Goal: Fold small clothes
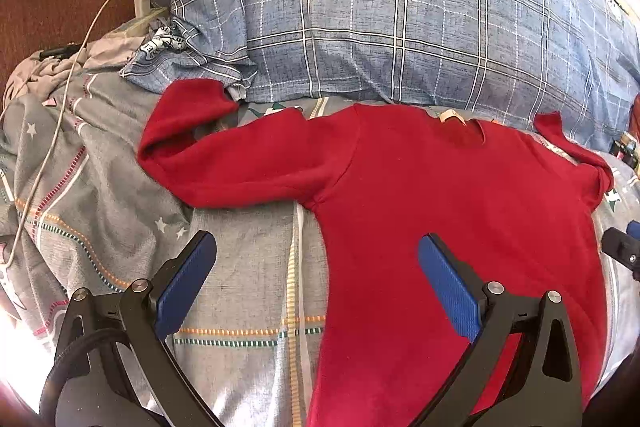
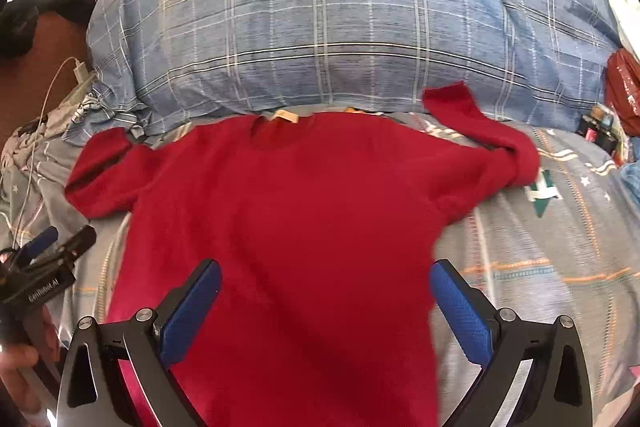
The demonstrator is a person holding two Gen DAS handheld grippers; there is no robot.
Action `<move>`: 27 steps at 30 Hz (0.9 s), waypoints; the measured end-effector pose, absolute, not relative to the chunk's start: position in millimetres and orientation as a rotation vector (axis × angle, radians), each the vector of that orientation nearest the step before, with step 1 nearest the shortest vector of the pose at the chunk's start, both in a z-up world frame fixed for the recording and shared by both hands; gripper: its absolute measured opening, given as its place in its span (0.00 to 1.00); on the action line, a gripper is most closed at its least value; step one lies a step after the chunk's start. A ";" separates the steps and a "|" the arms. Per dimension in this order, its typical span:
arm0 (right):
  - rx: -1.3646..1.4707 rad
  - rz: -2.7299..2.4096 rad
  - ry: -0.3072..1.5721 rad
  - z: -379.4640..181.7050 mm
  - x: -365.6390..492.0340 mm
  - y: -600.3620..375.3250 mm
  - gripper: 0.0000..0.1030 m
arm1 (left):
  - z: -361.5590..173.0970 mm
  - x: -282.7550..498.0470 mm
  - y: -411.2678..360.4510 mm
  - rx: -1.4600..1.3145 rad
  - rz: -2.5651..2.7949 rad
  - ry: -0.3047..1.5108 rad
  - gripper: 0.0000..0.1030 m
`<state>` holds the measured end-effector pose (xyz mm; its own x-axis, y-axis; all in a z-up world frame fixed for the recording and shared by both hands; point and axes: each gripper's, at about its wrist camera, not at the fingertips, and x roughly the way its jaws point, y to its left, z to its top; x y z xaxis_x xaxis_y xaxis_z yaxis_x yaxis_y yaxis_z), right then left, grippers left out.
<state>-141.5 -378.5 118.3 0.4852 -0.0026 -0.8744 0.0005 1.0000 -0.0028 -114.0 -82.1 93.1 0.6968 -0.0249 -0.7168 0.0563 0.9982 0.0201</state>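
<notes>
Plaid pillow (image 2: 340, 27) bears a round crest; red sweater (image 2: 280, 227) lies flat on the bed (image 1: 248, 267). Left gripper (image 1: 316, 255), stamped "GenRobot.AI", and right gripper (image 2: 326, 283): jaws spread.

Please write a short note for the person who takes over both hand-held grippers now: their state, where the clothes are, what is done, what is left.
Left hand-held gripper: open, empty, over the sweater's left edge.
Right hand-held gripper: open, empty, over the sweater's lower body.
Red sweater: spread flat on the grey bedsheet, collar toward the blue plaid pillow. Both sleeves lie out to the sides, with their ends bent back.
Done: sweater laid out.
Left: no fold made yet; probably sleeves in first, then the body.
</notes>
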 end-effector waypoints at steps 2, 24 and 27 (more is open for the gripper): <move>-0.010 0.005 1.063 116.9 -139.0 -369.7 1.00 | 92.3 -114.0 -82.4 0.043 -0.045 0.800 0.99; -0.101 0.037 1.080 94.2 -112.1 -331.3 1.00 | 70.8 -94.9 -87.0 0.049 -0.027 0.833 0.99; -0.108 0.031 1.076 92.3 -110.9 -329.4 1.00 | 69.3 -93.7 -88.2 0.050 -0.026 0.837 0.99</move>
<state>-110.9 -329.4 92.3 0.4746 -0.0276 -0.8798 -0.0775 0.9943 -0.0731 -93.7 -88.2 69.3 0.6697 -0.0030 -0.7426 0.0426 0.9985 0.0345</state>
